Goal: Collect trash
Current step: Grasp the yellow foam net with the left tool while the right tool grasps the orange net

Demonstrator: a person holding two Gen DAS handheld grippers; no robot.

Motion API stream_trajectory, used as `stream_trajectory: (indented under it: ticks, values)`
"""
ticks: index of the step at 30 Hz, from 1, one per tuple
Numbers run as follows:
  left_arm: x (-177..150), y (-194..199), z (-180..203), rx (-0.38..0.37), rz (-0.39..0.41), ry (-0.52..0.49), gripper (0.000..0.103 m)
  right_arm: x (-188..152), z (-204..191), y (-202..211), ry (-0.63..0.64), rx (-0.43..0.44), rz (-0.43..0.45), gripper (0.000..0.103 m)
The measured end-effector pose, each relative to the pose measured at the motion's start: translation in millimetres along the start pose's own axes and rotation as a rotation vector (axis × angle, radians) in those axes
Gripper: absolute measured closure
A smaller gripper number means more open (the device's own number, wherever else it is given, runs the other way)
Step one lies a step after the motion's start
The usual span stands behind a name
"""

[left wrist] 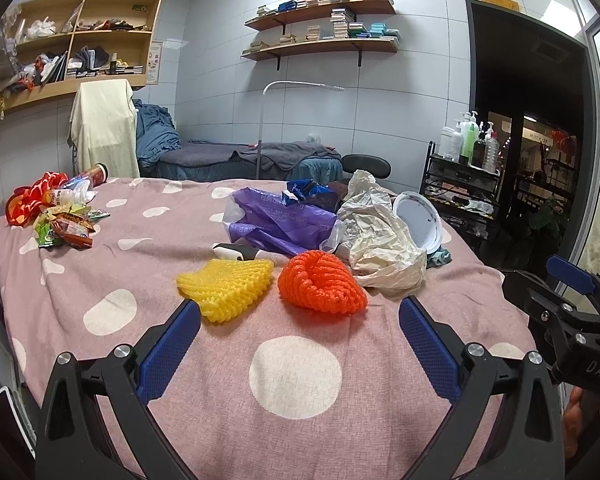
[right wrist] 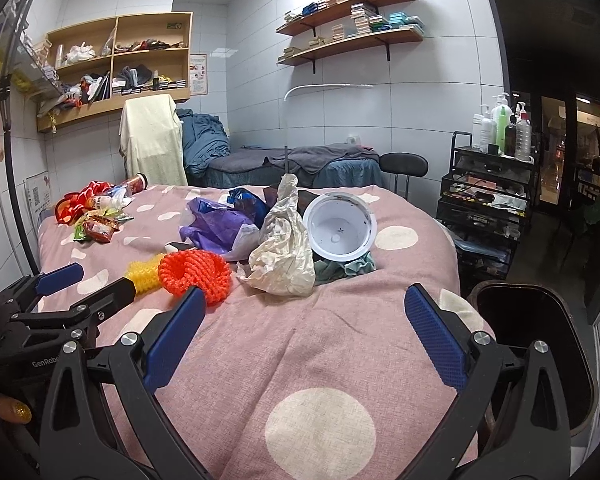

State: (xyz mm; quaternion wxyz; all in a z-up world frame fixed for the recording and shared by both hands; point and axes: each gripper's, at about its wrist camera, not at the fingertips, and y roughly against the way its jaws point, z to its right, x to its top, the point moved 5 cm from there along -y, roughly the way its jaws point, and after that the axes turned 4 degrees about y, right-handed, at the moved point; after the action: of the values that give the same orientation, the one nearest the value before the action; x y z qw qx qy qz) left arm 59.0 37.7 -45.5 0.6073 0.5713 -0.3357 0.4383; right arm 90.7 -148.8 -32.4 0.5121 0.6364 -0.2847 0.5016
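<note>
The left gripper point(left wrist: 300, 320) is hovering over the near part of the bed point(left wrist: 300, 376) with its fingers point(left wrist: 172, 344) spread wide and holding nothing. The right gripper point(right wrist: 304, 320) is doing the same, fingers point(right wrist: 436, 336) wide. Just beyond the left one are lying a yellow foam net point(left wrist: 226, 286) and an orange foam net point(left wrist: 322, 282). Farther off are sitting a crumpled white bag point(right wrist: 284, 248), a purple bag point(left wrist: 280, 220) and a white cup point(right wrist: 340, 230). Snack wrappers point(left wrist: 66, 226) are lying at the far left. A black bin point(right wrist: 536, 344) is standing to the right of the bed.

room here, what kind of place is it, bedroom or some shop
Probably a massage or beauty parlour, not a home bedroom: a covered treatment bed along the back wall, a black trolley topped with pump bottles, and wall shelves stacked with small boxes.
</note>
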Motion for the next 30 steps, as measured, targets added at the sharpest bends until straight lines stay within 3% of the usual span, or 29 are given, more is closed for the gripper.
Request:
stream_trajectory:
  ticks: [4,8,13,20,22,25,30]
  values:
    - [0,-9,-9,0.073,-0.035,-0.075,0.005,2,-13,-24,0.04,0.037,-0.105,0.005]
    - [0,-24,-31,0.112,-0.111,-0.145,0.007,2,-39,-60,0.115,0.17,-0.259,0.005]
    - [5,-46,-49,0.119,-0.189,-0.23,0.024,5,-71,-85,0.229,0.228,-0.299,0.005]
    - [1,-85,-53,0.028,-0.317,-0.26,0.036,8,-87,-116,0.305,0.287,-0.367,0.01]
    - [-2,-92,-50,0.011,-0.345,-0.266,0.044,8,-88,-121,0.302,0.299,-0.38,0.011]
    - [-3,-99,-51,0.017,-0.367,-0.257,0.061,8,-90,-125,0.309,0.303,-0.391,0.014]
    - [3,-98,-61,0.018,-0.365,-0.173,0.078,12,-100,-130,0.335,0.333,-0.386,0.023]
